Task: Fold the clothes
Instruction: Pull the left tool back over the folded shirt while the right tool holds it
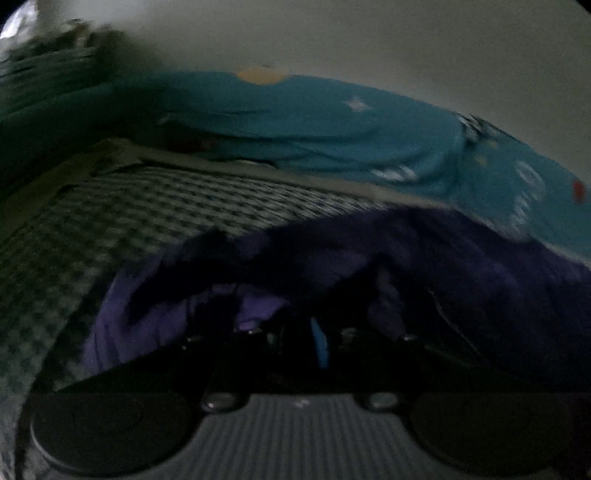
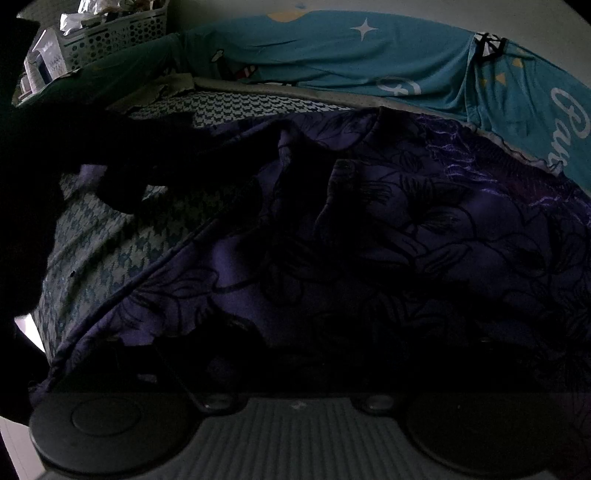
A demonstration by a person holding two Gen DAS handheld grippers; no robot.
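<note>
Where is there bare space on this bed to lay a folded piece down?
The free patch is the houndstooth-patterned bedsheet, bordered by the purple floral garment on the right and the teal printed blanket behind. The right half is crowded with purple cloth; the far left corner holds a perforated plastic basket.

A dark purple garment (image 2: 369, 236) with a black floral outline print fills the frame's centre and right, lying on houndstooth-patterned bedding (image 2: 110, 236). A teal sheet (image 2: 332, 55) crosses the top; a perforated basket (image 2: 118, 33) sits upper left.
</note>
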